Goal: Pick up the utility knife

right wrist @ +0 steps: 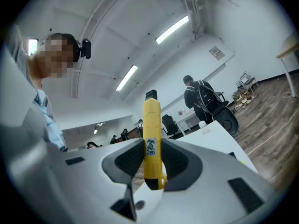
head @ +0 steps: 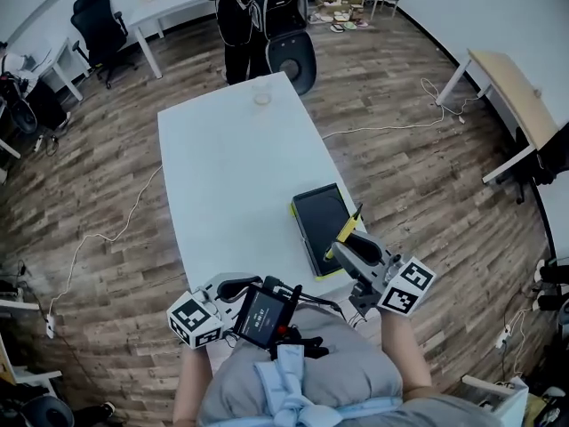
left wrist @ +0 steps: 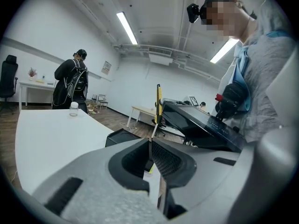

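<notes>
My right gripper is shut on a yellow utility knife, which stands upright between the jaws with its black tip pointing up. In the head view the right gripper holds the utility knife in the air over the near right corner of the white table, above a black tray. My left gripper is shut with nothing between its jaws; in the head view the left gripper hangs by the table's near edge. From the left gripper view the utility knife shows as a thin upright bar.
A small clear jar stands at the table's far end. A person in black with a backpack stands beyond it. Cables trail over the wooden floor. A black office chair and side desks ring the room.
</notes>
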`<action>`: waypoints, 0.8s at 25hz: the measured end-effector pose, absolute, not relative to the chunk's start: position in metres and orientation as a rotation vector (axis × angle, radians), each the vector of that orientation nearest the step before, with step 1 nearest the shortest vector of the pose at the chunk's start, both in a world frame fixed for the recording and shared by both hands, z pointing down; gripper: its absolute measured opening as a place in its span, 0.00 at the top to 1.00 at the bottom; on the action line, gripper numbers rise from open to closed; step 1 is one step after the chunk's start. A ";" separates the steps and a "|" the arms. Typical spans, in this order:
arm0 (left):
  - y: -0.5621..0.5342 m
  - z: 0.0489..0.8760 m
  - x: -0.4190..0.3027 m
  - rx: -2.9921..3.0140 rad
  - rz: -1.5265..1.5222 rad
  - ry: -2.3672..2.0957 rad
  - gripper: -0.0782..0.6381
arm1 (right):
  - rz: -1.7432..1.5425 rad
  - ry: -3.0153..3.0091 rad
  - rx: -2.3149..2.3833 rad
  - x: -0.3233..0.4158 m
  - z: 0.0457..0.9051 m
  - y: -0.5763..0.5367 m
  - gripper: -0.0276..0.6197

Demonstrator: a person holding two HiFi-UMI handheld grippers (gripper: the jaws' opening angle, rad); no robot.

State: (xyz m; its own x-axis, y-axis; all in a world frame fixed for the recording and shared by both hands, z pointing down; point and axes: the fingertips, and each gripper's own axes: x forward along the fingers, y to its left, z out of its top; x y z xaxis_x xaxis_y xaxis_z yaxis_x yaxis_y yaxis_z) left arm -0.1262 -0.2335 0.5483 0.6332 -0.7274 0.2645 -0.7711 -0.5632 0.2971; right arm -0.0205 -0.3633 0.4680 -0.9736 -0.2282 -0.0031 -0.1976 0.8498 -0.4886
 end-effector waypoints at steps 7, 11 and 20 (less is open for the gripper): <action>-0.231 0.544 -0.132 2.496 0.176 -1.161 0.85 | -0.783 2.825 -0.207 -0.023 0.440 -0.341 0.77; -0.227 0.542 -0.137 2.504 0.190 -1.154 0.85 | -0.796 2.756 -0.178 -0.025 0.429 -0.333 0.77; -0.211 0.537 -0.157 2.505 0.207 -1.166 0.85 | -0.782 2.758 -0.191 -0.039 0.427 -0.321 0.77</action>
State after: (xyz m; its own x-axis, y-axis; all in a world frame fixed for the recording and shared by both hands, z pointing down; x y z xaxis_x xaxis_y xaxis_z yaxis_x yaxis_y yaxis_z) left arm -0.1566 -0.2110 0.5371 0.6471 -0.7080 0.2829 -0.7621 -0.5898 0.2672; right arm -0.0392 -0.3214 0.4267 -0.9556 -0.1972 -0.2190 -0.0530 0.8460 -0.5306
